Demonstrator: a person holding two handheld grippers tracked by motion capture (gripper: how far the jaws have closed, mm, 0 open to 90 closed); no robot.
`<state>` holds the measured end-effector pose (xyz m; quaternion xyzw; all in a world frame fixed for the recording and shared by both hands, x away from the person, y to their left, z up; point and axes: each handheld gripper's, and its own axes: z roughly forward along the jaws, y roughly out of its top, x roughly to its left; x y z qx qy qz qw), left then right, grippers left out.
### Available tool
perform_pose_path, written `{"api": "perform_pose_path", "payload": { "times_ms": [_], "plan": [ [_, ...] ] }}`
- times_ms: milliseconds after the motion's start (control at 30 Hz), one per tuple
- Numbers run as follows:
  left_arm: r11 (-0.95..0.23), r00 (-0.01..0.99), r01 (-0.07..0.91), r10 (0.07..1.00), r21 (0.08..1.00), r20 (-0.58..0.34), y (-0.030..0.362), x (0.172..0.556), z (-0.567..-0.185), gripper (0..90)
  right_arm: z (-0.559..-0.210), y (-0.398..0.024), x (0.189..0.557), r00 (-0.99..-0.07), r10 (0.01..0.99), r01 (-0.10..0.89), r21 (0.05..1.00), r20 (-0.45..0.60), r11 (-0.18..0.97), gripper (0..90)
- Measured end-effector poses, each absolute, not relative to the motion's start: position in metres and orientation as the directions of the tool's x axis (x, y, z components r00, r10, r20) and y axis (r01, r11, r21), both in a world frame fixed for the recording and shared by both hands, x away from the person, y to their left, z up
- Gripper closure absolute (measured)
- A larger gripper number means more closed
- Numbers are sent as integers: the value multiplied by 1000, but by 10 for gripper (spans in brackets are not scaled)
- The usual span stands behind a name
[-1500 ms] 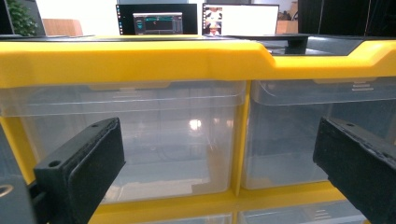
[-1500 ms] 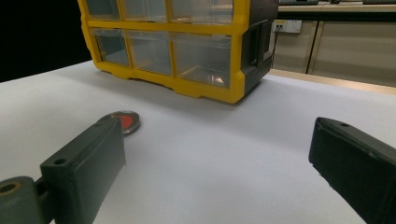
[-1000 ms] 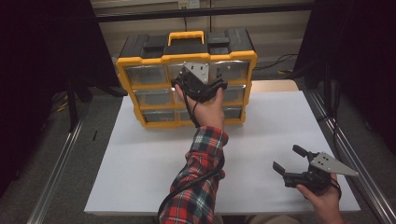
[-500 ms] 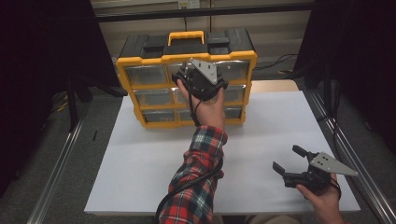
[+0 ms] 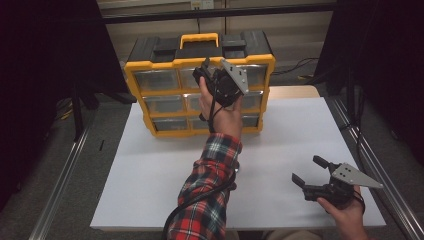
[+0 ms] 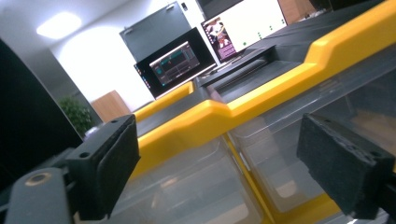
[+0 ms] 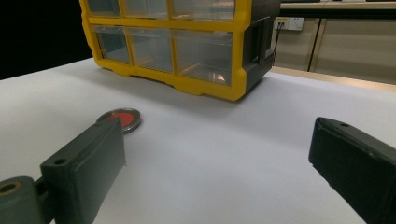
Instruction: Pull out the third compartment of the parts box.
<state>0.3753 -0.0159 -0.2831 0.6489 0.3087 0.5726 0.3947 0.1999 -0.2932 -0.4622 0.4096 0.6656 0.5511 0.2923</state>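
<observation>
A yellow and black organizer box (image 5: pixel 134 75) with rows of clear drawers stands at the back of the white table (image 5: pixel 150 175). My left gripper (image 5: pixel 201 75) is held up against its top drawer row. In the left gripper view the left gripper (image 6: pixel 224 158) has its jaws wide apart. They have just been closing a little. Between them lie two clear drawer fronts (image 6: pixel 187 186) and the yellow rim (image 6: pixel 261 98), and neither pad presses on anything. My right gripper (image 5: pixel 306 169) rests open near the table's front right, holding nothing.
In the right gripper view a small round clear case with a red disc (image 7: pixel 122 117) lies on the table ahead of the right gripper (image 7: pixel 215 149), in front of the box (image 7: pixel 205 88). A metal rail (image 5: pixel 380 170) runs along the table's right side.
The left hand has rolled, swinging its grey plate to the right, and the gripper has edged up toward the top drawer row. The right gripper has kept still.
</observation>
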Motion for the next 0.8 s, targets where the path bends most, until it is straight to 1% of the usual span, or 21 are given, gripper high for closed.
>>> {"api": "perform_pose_path", "payload": {
  "times_ms": [33,133,233,333,433,567,800],
  "plan": [
    [-525,154,-57,836,849,527,-16,375,-283,144,-462,-293,200,-495,867,220,974,59,60,32],
    [-555,148,-73,816,829,559,-17,375,-283,171,-462,-293,200,-495,867,224,973,61,60,33],
    [-606,149,-87,777,791,612,-18,375,-284,203,-462,-293,200,-493,868,222,973,60,59,33],
    [-668,143,-97,724,738,675,-19,374,-284,232,-462,-293,200,-490,870,224,973,63,56,33],
    [-712,138,-102,682,695,719,-20,375,-283,262,-462,-293,200,-493,868,221,973,55,64,33],
    [-735,138,-114,655,668,743,-19,375,-284,288,-462,-292,200,-485,872,225,973,65,53,34],
    [-791,139,-132,582,598,801,-21,376,-284,386,-462,-293,200,-493,868,222,973,55,64,34]
  ]
}}
